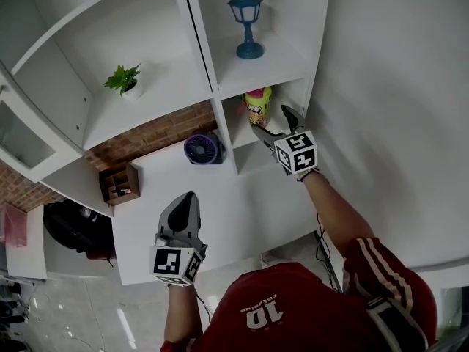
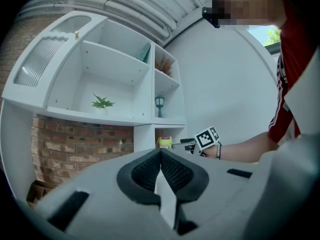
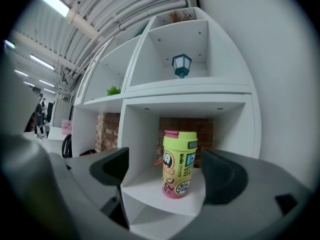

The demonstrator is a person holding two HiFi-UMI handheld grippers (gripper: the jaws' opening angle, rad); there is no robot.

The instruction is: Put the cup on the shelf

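Note:
A yellow-green cup (image 3: 178,163) with a pink lid and base stands upright in the lower right shelf compartment (image 3: 167,204); it shows as well in the head view as the cup (image 1: 257,106) and, small, in the left gripper view as the cup (image 2: 164,143). My right gripper (image 1: 272,120) is open just in front of the cup, jaws spread on either side and not touching it. My left gripper (image 1: 185,202) is shut and empty, held low over the white desk (image 1: 249,204), away from the shelf.
A blue lantern (image 1: 246,23) stands in the compartment above the cup. A small potted plant (image 1: 126,81) sits on the wide shelf to the left. A purple fan (image 1: 203,150) and a brown wooden box (image 1: 119,184) rest on the desk. White wall on the right.

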